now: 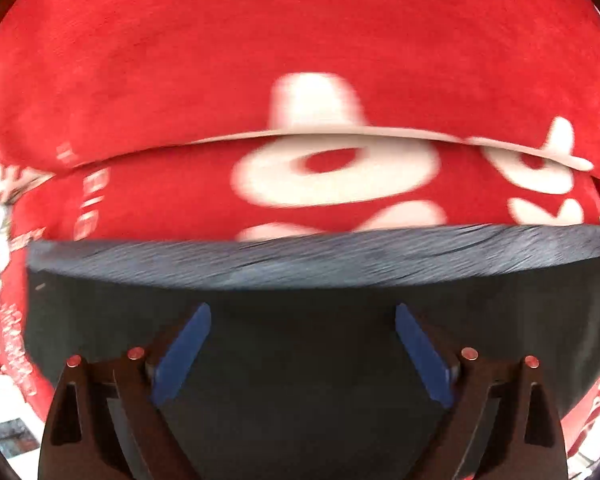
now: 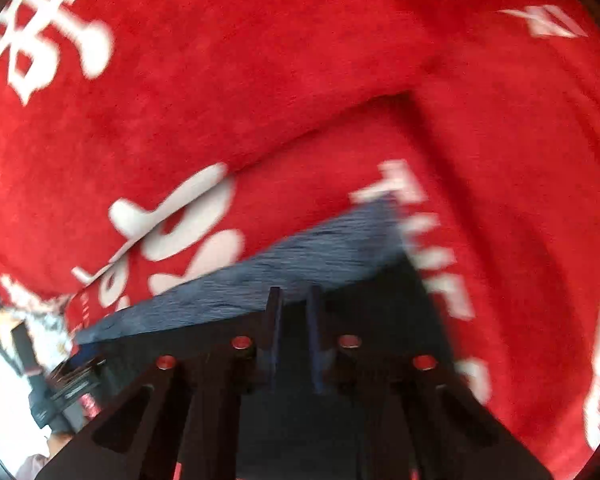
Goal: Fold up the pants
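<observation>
Dark navy pants (image 1: 320, 264) lie folded on a red blanket with white print (image 1: 260, 60). In the left wrist view my left gripper (image 1: 303, 320) is open, its blue pads (image 1: 184, 356) spread wide just above the dark fabric, holding nothing. In the right wrist view the pants (image 2: 300, 264) show a lit folded edge running up to a corner at the right. My right gripper (image 2: 294, 300) has its fingers nearly together with a narrow gap, close over the pants near that edge. I cannot tell whether cloth is pinched between them. Both views are motion-blurred.
The red blanket (image 2: 340, 60) fills most of both views, with a fold ridge across it. At the lower left of the right wrist view the other gripper (image 2: 52, 380) and a bright floor area show.
</observation>
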The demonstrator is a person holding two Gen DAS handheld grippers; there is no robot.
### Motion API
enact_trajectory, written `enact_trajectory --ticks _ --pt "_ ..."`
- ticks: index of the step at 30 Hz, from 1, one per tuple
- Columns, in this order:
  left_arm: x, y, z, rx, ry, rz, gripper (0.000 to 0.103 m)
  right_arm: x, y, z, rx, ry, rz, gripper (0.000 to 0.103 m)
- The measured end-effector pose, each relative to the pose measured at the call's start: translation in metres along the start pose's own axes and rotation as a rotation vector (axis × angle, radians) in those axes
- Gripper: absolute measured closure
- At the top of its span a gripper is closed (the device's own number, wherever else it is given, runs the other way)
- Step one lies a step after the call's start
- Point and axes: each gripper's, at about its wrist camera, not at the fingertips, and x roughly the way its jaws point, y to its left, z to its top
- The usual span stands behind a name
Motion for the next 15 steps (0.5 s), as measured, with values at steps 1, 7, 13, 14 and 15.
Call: enact_trajectory --ticks 1,7,13,14,15 --pt "-0.004 0.017 -0.004 -0.016 -0.002 0.013 0.008 -0.003 0.003 -0.006 -0.001 0.019 0.064 0.074" --pt "-0.01 0.111 -0.039 -0.11 0.023 0.094 0.008 0.033 0.096 -0.092 -0.086 0.288 0.424 0.064" --pt "0.019 0.19 -0.069 -0.089 0.047 0.148 0.008 0.123 0.183 -0.186 0.042 0.483 0.574 0.064" --pt "0.028 0.203 -0.075 -0.086 0.059 0.122 0.006 0.136 0.19 -0.193 0.067 0.484 0.577 0.064" --pt "0.032 0.203 -0.077 -0.1 0.046 0.073 0.005 0.151 0.197 -0.202 0.112 0.49 0.587 0.064"
